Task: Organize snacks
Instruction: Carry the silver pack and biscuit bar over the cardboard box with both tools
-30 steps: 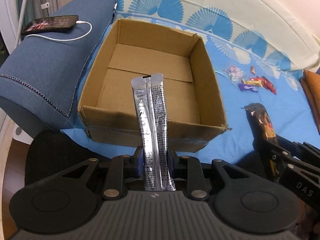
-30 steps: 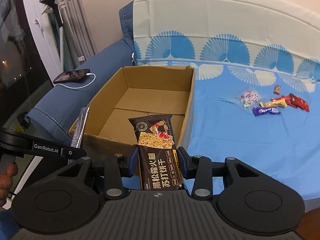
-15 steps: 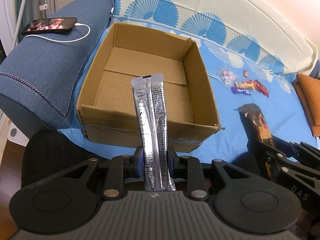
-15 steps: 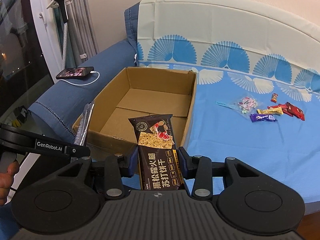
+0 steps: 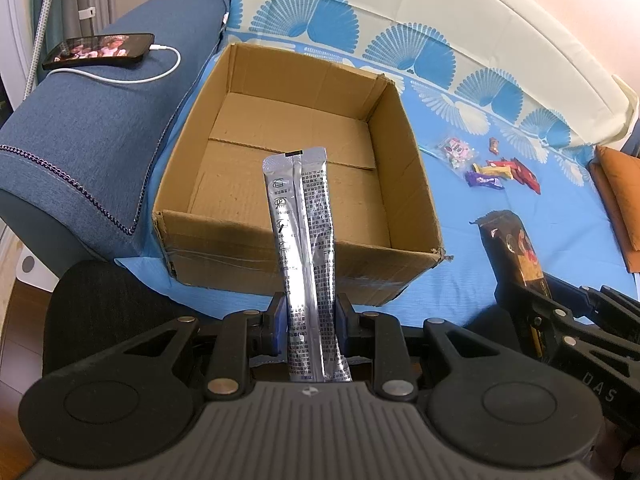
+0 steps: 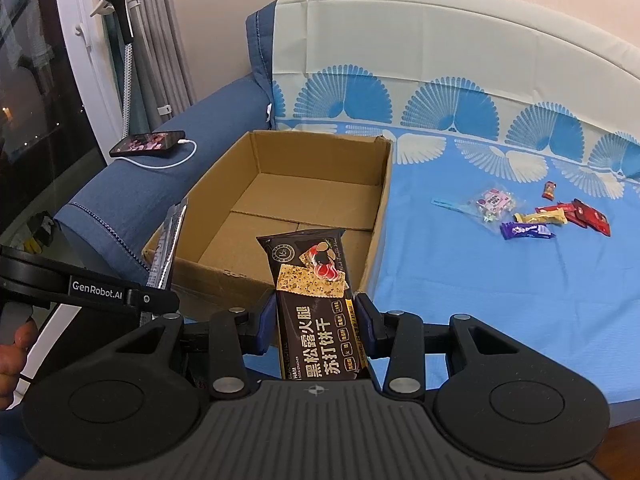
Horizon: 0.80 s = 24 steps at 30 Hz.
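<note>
A home: blue sofa point(image 6: 224, 128), curtains point(image 6: 160, 40), charging phone point(image 6: 148, 143).

Lying at upper left on the blue sofa arm point(image 5: 100, 128): a phone point(image 5: 100, 49), charging by white cable point(image 5: 160, 68); orange cushion point(image 5: 618, 196) showing at right edge.

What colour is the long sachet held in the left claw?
Shiny silver with black print: the long sachet shows best in the left wrist view.

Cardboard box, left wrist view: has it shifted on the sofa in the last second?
No. The cardboard box sits in the same spot against the blue armrest, and its far corner lines up with the phone as before.
</note>
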Available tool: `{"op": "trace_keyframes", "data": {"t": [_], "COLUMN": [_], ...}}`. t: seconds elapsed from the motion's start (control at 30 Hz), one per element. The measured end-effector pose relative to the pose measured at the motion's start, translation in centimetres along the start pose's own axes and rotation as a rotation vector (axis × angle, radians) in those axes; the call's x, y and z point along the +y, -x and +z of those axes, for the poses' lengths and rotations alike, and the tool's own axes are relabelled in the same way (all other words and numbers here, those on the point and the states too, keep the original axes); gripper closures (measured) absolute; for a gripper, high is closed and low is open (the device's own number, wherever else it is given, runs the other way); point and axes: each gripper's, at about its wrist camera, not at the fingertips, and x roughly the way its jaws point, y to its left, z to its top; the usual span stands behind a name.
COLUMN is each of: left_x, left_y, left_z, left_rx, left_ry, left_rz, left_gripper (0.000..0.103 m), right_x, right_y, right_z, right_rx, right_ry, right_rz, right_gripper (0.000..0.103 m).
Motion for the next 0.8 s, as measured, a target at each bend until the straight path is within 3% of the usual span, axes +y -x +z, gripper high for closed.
{"op": "trace_keyframes", "data": {"t": [0.4, 0.8], "left_x": [1.0, 2.0], "left_y": [-0.3, -1.2], "left_z": [1.3, 5.4], "left_rx": [-0.020, -0.079], "left_ry": [0.022, 0.024], "left_rz": [0.007, 0.010], "left_gripper": [0.076, 0.076], "right_x": [0.2, 1.1], "right_y": [-1.3, -4.2], "right_z": [0.7, 3.4], "right_rx": [0.020, 0.019], "right_ry": [0.009, 0.049], "right_rz": [-0.025, -0.052], "right_gripper": [0.059, 0.059]}}
